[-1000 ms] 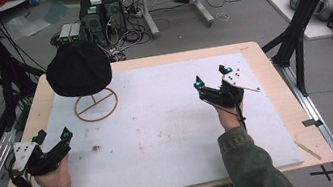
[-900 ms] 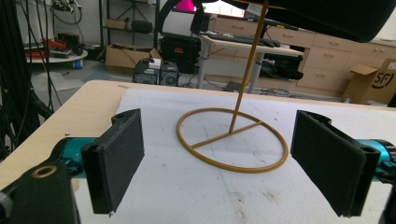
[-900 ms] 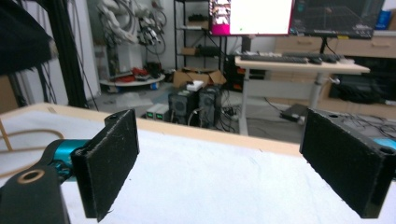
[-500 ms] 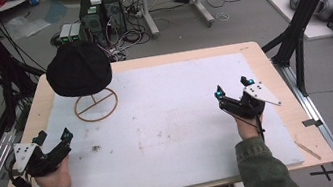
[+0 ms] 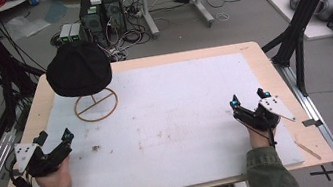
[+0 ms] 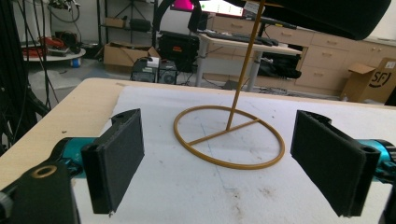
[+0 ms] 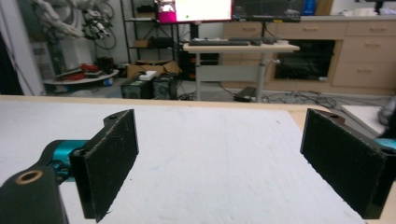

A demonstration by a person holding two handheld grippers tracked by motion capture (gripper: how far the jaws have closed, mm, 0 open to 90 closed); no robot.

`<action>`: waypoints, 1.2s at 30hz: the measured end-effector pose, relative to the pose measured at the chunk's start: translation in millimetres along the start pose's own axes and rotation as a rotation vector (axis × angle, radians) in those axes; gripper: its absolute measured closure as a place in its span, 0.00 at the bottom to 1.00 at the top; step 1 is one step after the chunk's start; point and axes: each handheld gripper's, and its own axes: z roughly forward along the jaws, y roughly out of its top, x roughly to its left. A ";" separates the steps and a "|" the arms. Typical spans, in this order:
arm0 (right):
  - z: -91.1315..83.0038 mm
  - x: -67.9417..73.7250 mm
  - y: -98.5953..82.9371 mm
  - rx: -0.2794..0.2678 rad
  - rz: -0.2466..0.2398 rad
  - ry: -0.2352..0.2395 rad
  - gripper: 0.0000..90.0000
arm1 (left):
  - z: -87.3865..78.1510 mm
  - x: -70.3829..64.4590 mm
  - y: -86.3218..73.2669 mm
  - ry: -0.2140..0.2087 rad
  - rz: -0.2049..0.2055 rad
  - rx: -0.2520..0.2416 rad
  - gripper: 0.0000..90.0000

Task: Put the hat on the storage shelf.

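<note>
Left claw near the desk's left edge, toward the front: jaws spread wide, nothing between them. Through its own view we look past the pads at the stand, a thin gold ring base with an upright rod. Right claw near the right edge, also gaping and empty, resting low over the white mat.

The hat, black, sits on top of the stand at the back-left corner of the desk, its brim overhanging the ring. It is well apart from both claws; the left one is nearer.

Risks, as we judge them:
- The stand looks light and top-heavy. A sideways pull on the hat could tip it, or drag it off the back-left corner.
- Soft fabric may fold or slip out of a one-sided pinch, so the hat could drop onto the mat.
- A claw coming in low could catch the rod or ring rather than the brim.
- The right claw has a long reach across; its cable could sweep the mat.

Count: claws 2, hat 1, stand 1, mat 1, desk 1. A small dark speck lies on the mat near the left claw; we cannot tell what it is.
</note>
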 end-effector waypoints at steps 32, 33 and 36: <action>-5.7 -6.2 -7.5 -0.010 -0.002 -0.036 0.12 | 2.7 -2.3 -1.2 -0.017 -0.007 0.017 0.20; -5.8 -6.2 -7.5 -0.009 -0.002 -0.036 0.12 | 2.7 -2.2 -1.2 -0.016 -0.008 0.018 0.20; -5.9 -6.4 -7.6 -0.006 -0.001 -0.036 0.12 | 2.9 -2.3 -1.3 -0.018 -0.009 0.022 0.20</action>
